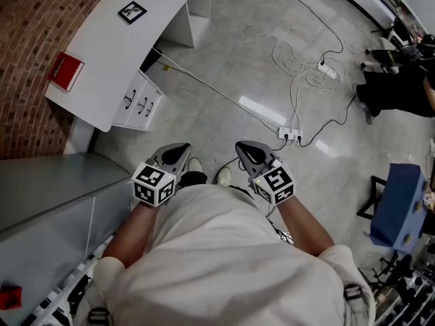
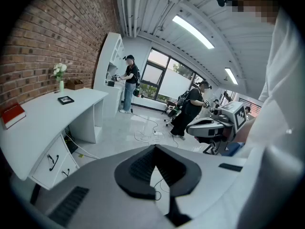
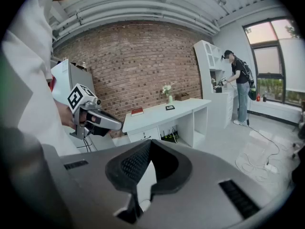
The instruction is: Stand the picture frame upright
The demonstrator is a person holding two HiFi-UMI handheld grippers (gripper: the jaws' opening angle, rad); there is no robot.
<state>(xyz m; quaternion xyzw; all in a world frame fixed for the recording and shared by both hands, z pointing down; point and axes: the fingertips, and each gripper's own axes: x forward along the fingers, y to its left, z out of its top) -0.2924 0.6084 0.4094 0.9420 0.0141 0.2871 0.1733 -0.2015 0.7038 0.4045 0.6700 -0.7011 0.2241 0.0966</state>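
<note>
Floor [image 1: 224, 114] lies open ahead of me, cables [image 1: 299, 73] at one o'clock. Desk [image 1: 102, 73] edge runs at ten, picture frame [image 1: 132, 11] flat on it at eleven. I hold left gripper [image 1: 178, 149] and right gripper [image 1: 248, 148] near my waist, tilted down, jaws closed, both empty.

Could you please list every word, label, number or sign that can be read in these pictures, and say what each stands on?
No text can be read in any view.
Red book on the white desk: any print on its cover is too small to read.
Left marker cube and right marker cube: black-and-white square patterns only, no words.
Picture frame: no lettering visible.
</note>
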